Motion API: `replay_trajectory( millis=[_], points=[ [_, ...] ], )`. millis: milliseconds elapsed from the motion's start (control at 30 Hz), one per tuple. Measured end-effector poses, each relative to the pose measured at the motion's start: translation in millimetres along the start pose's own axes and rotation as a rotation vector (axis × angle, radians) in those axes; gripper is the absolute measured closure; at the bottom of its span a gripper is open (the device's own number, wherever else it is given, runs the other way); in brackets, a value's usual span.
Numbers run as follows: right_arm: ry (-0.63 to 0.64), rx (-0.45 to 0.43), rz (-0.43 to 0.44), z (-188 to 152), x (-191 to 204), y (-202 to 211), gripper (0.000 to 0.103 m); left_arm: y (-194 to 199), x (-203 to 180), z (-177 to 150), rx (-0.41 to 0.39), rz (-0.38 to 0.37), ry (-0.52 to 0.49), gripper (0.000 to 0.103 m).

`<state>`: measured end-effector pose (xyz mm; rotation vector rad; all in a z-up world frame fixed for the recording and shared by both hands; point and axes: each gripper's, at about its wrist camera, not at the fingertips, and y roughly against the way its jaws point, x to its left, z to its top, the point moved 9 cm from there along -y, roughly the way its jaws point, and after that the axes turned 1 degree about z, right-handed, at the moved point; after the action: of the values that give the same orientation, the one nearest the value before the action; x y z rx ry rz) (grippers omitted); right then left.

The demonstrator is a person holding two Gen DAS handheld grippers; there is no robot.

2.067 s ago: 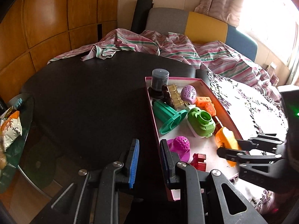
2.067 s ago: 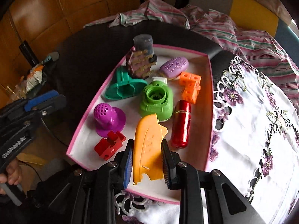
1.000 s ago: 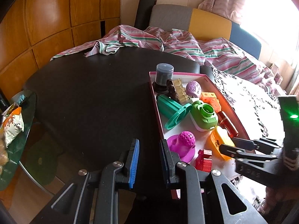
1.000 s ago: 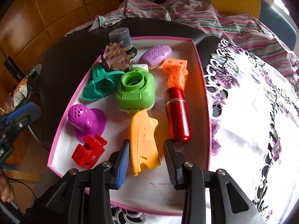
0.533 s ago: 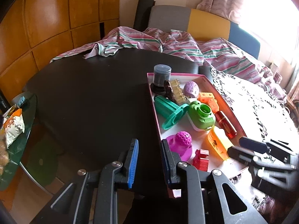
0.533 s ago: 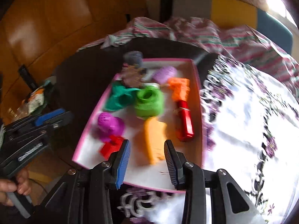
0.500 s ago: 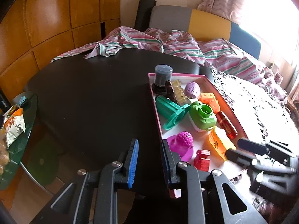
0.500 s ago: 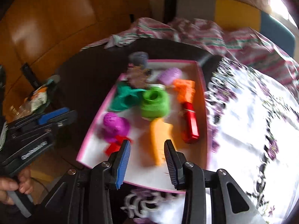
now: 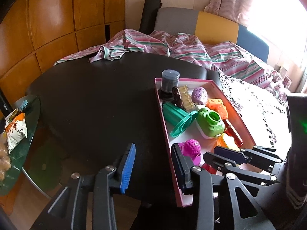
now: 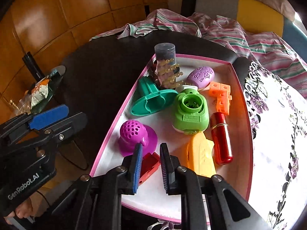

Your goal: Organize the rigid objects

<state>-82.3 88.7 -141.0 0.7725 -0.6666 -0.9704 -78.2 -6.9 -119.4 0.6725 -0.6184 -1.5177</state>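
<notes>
Wood panelling (image 9: 57, 19) lines the far wall, and a striped cloth (image 9: 153, 46) lies rumpled along the far side of a big dark table (image 9: 96, 105). On the right of that table a flowered white cloth (image 10: 278, 134) is spread, and a pink-rimmed tray (image 10: 107, 140) sits beside it, packed with toys. At its far end stands a grey-capped jar (image 10: 165, 53); nearer comes a teal funnel piece (image 10: 151, 99) lying on its side, just left of a green round-mouthed toy (image 10: 191, 111). An orange block cluster (image 10: 220, 94) and a lilac oval (image 10: 200, 76) sit further back, with a red cylinder (image 10: 220, 134) along the right wall and a yellow-orange piece (image 10: 199, 155) just left of it. A purple perforated dome (image 10: 136, 136) sits near the tray's left wall. Now the right gripper (image 10: 150, 166) is over the near end, its jaws just closing in, narrow, with the small red block (image 10: 149, 163) between them; whether the pads press it, I cannot tell. The left gripper (image 9: 153, 164) hangs off the tray's left rim, jaws just opening, parted, nothing between them.
</notes>
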Motion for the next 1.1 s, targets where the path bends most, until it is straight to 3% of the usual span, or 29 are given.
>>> replay_trajectory(
  millis=[67, 300, 633, 767, 1100],
  points=[
    [-0.010, -0.016, -0.006, -0.1, -1.2, 4.6, 0.080, 4.1, -1.6, 1.8, -0.014, 0.000, -0.006, 0.053],
    [-0.035, -0.090, -0.108, -1.9, -14.0, 18.7, 0.079, 14.2, -3.1, 4.1, -0.034, 0.004, 0.004, 0.047],
    [-0.140, -0.175, -0.257, -11.4, -45.2, 51.8, 0.065, 27.3, -10.6, -2.8, -0.048, 0.013, 0.013, 0.000],
    [-0.167, -0.163, -0.280, -20.4, -52.9, 53.7, 0.065, 33.9, -17.3, -6.1, -0.060, 0.005, -0.004, 0.000],
    [-0.153, -0.165, -0.277, -23.1, -46.1, 53.0, 0.065, 42.3, -8.3, -5.2, -0.090, 0.127, -0.011, 0.000]
  ],
)
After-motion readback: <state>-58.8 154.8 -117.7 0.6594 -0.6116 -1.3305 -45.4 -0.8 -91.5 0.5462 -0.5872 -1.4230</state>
